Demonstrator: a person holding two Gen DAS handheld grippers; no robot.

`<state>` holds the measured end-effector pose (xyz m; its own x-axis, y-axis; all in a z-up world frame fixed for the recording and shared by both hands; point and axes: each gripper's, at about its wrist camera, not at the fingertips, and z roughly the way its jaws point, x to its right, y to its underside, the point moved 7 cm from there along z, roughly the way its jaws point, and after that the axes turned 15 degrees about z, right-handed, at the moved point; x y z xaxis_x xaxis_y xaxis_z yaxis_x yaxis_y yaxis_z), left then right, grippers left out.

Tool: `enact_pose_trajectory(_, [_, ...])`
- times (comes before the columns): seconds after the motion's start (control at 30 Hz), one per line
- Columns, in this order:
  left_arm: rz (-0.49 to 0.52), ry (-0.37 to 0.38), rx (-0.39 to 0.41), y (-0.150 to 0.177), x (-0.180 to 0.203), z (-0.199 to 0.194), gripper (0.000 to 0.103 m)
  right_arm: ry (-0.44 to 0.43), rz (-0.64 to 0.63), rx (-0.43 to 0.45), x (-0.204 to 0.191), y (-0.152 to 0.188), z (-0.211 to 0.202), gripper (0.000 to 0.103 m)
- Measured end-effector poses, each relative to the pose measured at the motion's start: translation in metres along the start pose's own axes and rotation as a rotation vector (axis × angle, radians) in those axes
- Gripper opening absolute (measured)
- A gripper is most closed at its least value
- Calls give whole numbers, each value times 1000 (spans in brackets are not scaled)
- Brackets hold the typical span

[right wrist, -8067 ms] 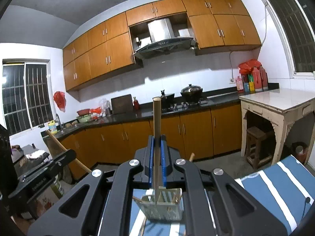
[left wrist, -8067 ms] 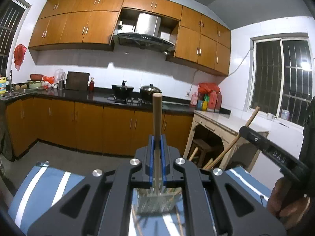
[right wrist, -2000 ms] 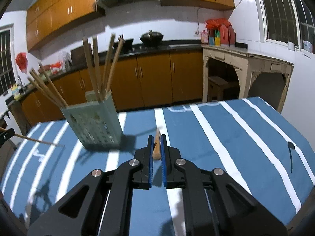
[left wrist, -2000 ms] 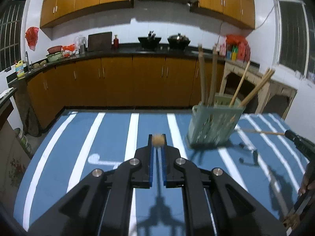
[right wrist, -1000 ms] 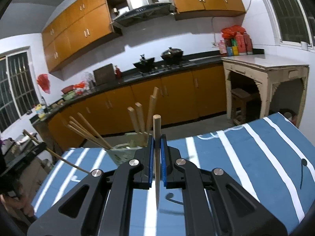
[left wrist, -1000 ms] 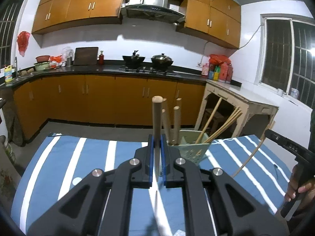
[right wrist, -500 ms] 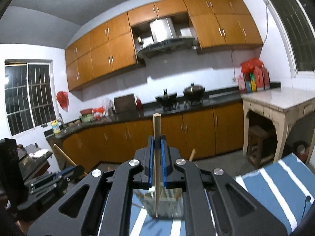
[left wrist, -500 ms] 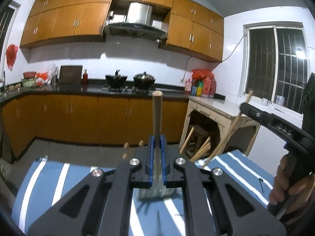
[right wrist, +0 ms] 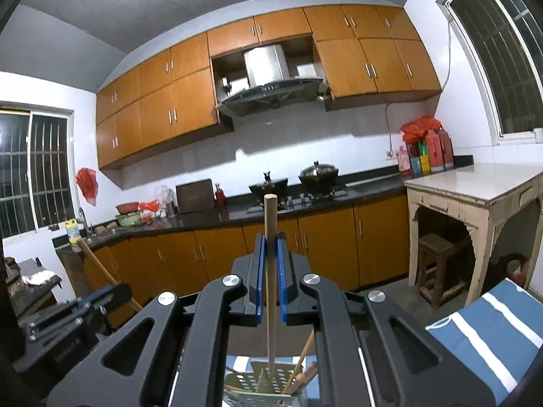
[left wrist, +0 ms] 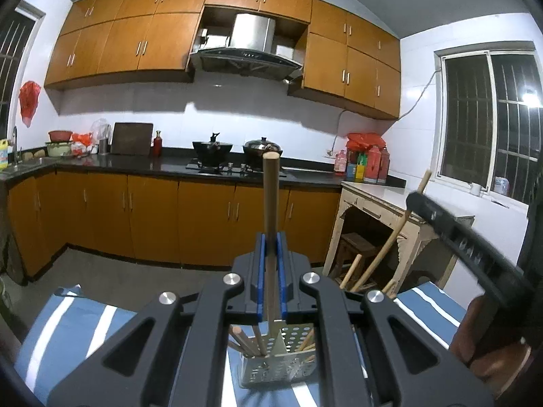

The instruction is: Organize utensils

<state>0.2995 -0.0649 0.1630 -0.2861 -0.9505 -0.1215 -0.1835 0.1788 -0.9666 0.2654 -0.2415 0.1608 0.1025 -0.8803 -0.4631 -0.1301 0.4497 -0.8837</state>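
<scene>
Holding one wooden chopstick (left wrist: 270, 210) upright, clenched in the left gripper (left wrist: 270, 257), and another chopstick (right wrist: 270, 237) likewise in the right gripper (right wrist: 270, 261), both tips poised over the holder (left wrist: 281, 366) on the striped cloth (left wrist: 78, 325). Best lowered straight, tip inside one compartment, then released. Smooth round tapering sticks; pale perforated plastic walls, other sticks leaning inside.
</scene>
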Motion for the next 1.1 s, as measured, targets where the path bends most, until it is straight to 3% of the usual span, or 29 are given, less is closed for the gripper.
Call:
enact_pose_trajectory(0.57, [-37, 27, -93, 38, -5, 23, 11, 16, 1, -127, 10, 43, 24, 10])
enact_pose_trajectory(0.6, [-44, 30, -94, 39, -5, 21, 18, 20, 4, -134, 10, 44, 24, 18])
enact_pose_trajectory(0.63, [-50, 26, -93, 39, -7, 19, 23, 23, 6, -134, 10, 44, 23, 33])
enact_pose_trajectory(0.7, [-64, 18, -78, 36, -12, 13, 35, 26, 9, -120, 10, 42, 18, 47])
enact_pose_trajectory(0.87, [-86, 8, -53, 28, -20, -6, 43, 21, 0, -103, 7, 31, 1, 50])
enact_pose_trajectory(1.1, [-88, -1, -28, 28, -23, -56, 63, 19, -10, -95, 5, 28, -44, 73])
